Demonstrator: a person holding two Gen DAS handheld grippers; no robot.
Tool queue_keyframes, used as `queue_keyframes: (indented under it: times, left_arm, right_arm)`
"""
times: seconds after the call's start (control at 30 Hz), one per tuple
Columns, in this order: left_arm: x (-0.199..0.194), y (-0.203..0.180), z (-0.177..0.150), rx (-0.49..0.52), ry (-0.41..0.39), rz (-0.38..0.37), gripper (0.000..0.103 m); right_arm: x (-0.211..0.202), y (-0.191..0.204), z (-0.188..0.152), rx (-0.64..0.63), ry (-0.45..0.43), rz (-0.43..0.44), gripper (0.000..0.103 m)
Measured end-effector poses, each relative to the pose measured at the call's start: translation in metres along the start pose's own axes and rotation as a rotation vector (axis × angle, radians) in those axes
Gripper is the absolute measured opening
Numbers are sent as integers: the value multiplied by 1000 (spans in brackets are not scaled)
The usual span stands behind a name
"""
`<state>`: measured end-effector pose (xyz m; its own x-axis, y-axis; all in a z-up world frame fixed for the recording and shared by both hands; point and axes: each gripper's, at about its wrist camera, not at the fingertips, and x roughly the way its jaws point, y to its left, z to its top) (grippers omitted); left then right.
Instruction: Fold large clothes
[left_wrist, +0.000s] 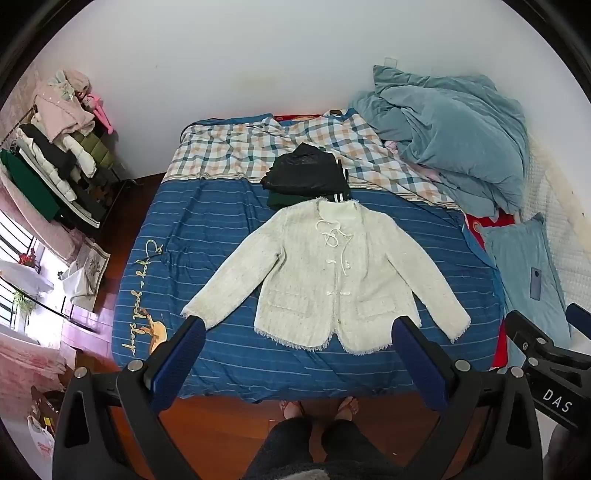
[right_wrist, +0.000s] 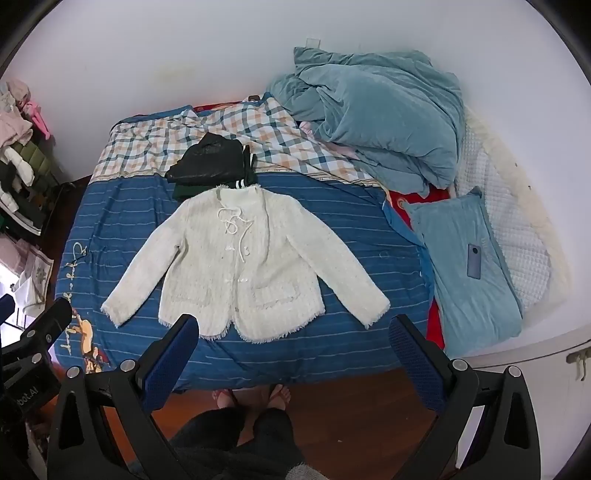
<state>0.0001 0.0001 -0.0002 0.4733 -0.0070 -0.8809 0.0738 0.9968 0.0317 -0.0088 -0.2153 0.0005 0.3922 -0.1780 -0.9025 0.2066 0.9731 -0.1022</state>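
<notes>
Flat, fuzzy cream jacket (left_wrist: 325, 273) — fringed hem, sleeves splayed

Blue duvet (right_wrist: 373, 122) heaped at bed's far right; phone (right_wrist: 474, 261) on blue pillow (right_wrist: 461, 280); clothes rack (left_wrist: 55, 162) far left.

Cream-white tweed jacket (left_wrist: 328, 273) with frayed edges and white cord ties. Blue bedsheet (left_wrist: 221, 229) with thin pale stripes and yellow script at left. Checked blanket (left_wrist: 236, 155) in teal, orange and white, far. Glossy black folded clothes (left_wrist: 306, 173) over dark green. Dusty blue duvet (left_wrist: 450, 140), far right. Blue pads on black tongs (left_wrist: 299, 332).
</notes>
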Motion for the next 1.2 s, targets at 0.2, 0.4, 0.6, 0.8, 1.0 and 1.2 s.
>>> queue_keyframes:
  times: [0.2, 0.4, 0.6, 0.8, 1.0, 1.2]
  left_arm:
    - [1, 0, 1, -3, -3, -2, 103]
    - [0, -6, 1, -1, -11, 1, 103]
    - [-1, -5, 0, 0, -13, -4, 103]
    - [-10, -8, 10, -2, -17, -5, 103]
    - [-14, -4, 8, -10, -27, -4, 103]
    - [-16, -7, 11, -13, -29, -2, 103]
  right_arm:
    - [-2, -1, 0, -1, -5, -1, 103]
    - [-3, -1, -1, -2, -7, -3, 103]
    - [-5, 0, -1, -2, -10, -5, 103]
    - [-4, -1, -4, -2, -12, -6, 103]
    - [-10, -1, 3, -2, -16, -6, 103]
    - [-12, -2, 5, -1, -17, -4, 103]
